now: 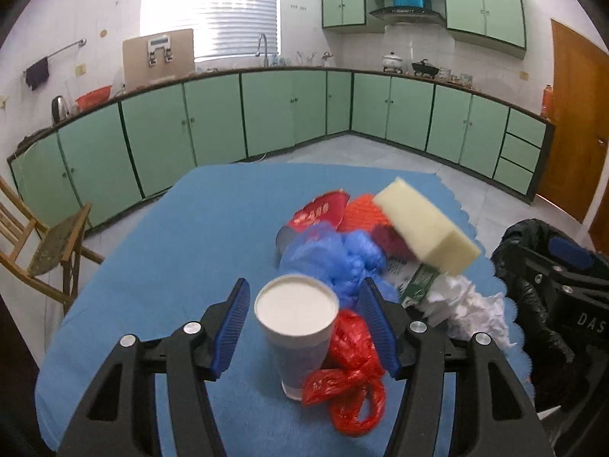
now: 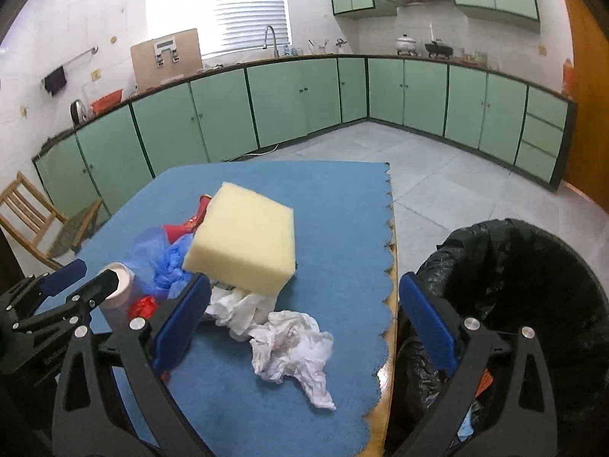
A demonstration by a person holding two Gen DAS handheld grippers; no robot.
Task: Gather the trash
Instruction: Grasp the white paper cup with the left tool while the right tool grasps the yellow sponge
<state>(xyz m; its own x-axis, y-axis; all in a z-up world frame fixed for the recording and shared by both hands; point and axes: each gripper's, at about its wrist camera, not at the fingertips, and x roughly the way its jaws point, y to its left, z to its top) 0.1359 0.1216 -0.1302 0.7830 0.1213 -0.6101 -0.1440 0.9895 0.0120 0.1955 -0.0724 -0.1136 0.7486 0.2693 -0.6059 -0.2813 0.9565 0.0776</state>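
A white paper cup (image 1: 297,323) stands upright on the blue table cloth (image 1: 171,247). My left gripper (image 1: 304,327) is open, its blue pads on either side of the cup, apart from it. A red plastic bag (image 1: 350,373) lies against the cup's right side. Behind are a blue plastic bag (image 1: 335,255), a red carton (image 1: 316,215), an orange net (image 1: 363,213) and a yellow foam block (image 1: 426,226). My right gripper (image 2: 300,327) is open above crumpled white tissue (image 2: 293,346). The foam block (image 2: 243,240) and the cup (image 2: 118,289) also show there.
A bin lined with a black bag (image 2: 514,289) stands at the table's right edge; it also shows in the left wrist view (image 1: 533,278). A wooden chair (image 1: 42,251) stands left of the table. Green kitchen cabinets (image 1: 266,110) line the far walls.
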